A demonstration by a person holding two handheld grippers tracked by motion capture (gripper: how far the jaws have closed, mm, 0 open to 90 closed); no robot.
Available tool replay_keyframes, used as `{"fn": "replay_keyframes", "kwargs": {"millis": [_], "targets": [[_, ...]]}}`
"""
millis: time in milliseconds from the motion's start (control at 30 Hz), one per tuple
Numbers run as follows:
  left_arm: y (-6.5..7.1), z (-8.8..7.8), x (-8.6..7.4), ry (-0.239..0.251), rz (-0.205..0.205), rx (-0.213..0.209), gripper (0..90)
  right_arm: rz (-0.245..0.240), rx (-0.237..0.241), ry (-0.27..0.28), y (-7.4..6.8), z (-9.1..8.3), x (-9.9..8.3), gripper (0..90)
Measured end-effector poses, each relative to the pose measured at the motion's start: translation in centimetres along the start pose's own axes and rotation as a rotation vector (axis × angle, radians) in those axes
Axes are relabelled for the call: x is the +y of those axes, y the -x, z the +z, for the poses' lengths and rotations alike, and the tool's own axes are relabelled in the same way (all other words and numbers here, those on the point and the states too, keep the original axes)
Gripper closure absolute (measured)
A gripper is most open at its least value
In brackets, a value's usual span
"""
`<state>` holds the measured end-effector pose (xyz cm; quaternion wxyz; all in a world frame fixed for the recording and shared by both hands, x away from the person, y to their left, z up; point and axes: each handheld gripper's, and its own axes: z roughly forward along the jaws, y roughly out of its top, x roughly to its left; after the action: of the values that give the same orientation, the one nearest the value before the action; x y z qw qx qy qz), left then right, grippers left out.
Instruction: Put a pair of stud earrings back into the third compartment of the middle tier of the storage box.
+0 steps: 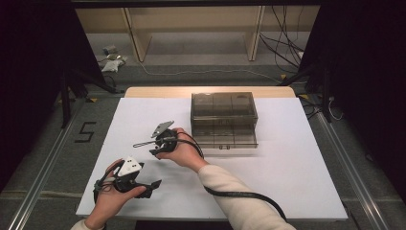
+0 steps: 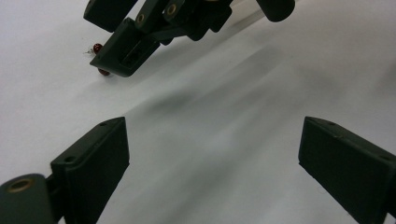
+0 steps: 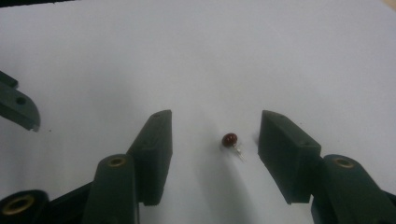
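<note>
Tongs of the right hand stand partly apart and low over the white desk, straddling a small red bead-like part with thin wire legs that lies between the pads but touches neither, which we judge puts it in line for a pinch. At the lower left of the high view our left tongs stay wide open and empty, we think to leave the other hand room. Toward the upper middle of that view sits a smoky clear compartment box; what its cells hold we cannot tell.
</note>
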<state>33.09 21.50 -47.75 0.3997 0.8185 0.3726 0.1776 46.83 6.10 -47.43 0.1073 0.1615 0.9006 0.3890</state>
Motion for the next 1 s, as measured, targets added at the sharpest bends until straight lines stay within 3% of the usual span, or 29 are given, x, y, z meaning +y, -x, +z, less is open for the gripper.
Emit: {"fn": "replay_keyframes", "kwargs": {"millis": [433, 1000], "targets": [[0.1, 0.1, -0.1, -0.006, -0.009, -0.006, 8.9, -0.001, -0.008, -0.047, 0.0, 1.5, -0.1, 48.2], [0.1, 0.2, -0.1, -0.013, -0.001, -0.010, 8.9, 0.026, -0.002, -0.051, 0.4, 2.5, -0.2, 50.5]]}}
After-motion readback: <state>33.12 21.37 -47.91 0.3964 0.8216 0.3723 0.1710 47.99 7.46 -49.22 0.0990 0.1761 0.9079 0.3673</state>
